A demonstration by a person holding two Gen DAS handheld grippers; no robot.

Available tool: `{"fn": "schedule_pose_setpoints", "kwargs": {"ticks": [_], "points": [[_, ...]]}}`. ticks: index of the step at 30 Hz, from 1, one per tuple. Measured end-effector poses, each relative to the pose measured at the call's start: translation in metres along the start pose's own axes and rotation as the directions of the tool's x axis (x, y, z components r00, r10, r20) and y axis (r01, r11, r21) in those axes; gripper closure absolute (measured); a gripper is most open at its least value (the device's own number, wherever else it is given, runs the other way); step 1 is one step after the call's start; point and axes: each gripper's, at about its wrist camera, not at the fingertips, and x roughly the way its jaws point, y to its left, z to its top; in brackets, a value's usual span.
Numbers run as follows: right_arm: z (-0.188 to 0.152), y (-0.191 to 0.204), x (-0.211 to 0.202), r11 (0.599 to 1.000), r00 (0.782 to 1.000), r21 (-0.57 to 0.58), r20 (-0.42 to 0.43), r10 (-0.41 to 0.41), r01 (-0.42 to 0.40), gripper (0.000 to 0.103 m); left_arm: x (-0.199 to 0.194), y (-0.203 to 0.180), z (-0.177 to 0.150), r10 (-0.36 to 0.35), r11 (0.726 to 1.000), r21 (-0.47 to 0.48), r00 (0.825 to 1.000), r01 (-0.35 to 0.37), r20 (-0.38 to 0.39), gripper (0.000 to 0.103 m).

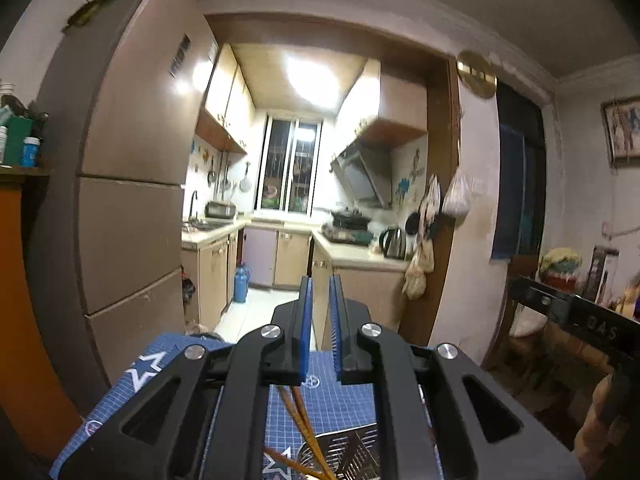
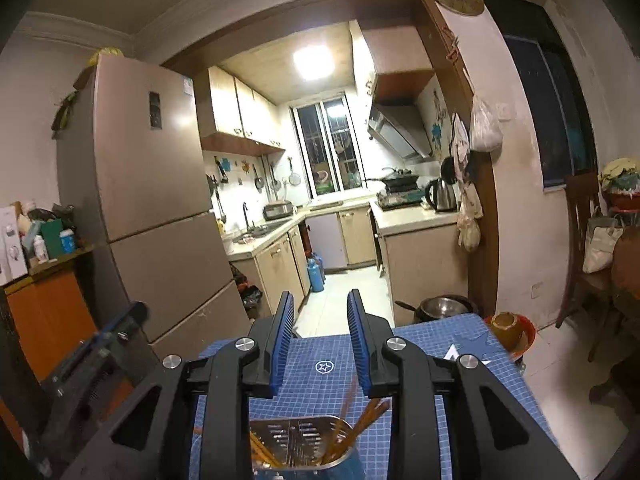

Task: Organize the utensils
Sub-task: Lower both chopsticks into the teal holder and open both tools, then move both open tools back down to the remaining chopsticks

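A home kitchen: fridge [image 2: 152,184], wall cabinets [image 2: 236,108], range hood [image 2: 400,128], kettle [image 2: 440,194].

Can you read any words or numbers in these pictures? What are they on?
"DAS", first letter unsure: on the black bar at the right edge.
Fridge sticker: too small to read.
White box: too blurred to read.
Blue mat: only star marks, no words.

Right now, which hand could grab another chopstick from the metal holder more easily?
Probably the right. The right tool is open wide, and the metal holder with chopsticks sits centred below it. The left tool is nearly closed, with the holder off-centre.
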Motion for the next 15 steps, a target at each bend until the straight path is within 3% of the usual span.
{"fn": "schedule_pose_setpoints", "kwargs": {"ticks": [5, 7, 9, 13, 15], "points": [[0.012, -0.03, -0.092, 0.999, 0.999, 0.034, 0.035, 0.039, -0.04, 0.074, -0.088, 0.011, 0.019, -0.015, 0.998, 0.063, 0.995, 0.009, 0.098, 0.096], [0.01, -0.041, -0.13, 0.999, 0.997, 0.023, 0.055, 0.048, -0.049, 0.073, -0.122, 0.014, 0.018, -0.006, 0.995, 0.096, 0.993, -0.005, 0.117, 0.086], [0.0, -0.049, -0.174, 0.999, 0.997, -0.03, 0.069, 0.035, -0.033, 0.071, -0.156, 0.02, 0.01, -0.006, 0.993, 0.12, 0.993, -0.008, 0.117, 0.057], [-0.042, -0.055, -0.247, 0.991, 0.998, -0.136, 0.067, -0.002, 0.011, 0.055, -0.22, 0.029, -0.02, -0.004, 0.985, 0.17, 0.995, -0.012, 0.098, 0.044], [-0.073, -0.056, -0.271, 0.983, 0.999, -0.183, 0.036, -0.018, 0.025, 0.055, -0.242, 0.031, -0.037, -0.025, 0.984, 0.176, 0.997, 0.012, 0.073, 0.041]]}}
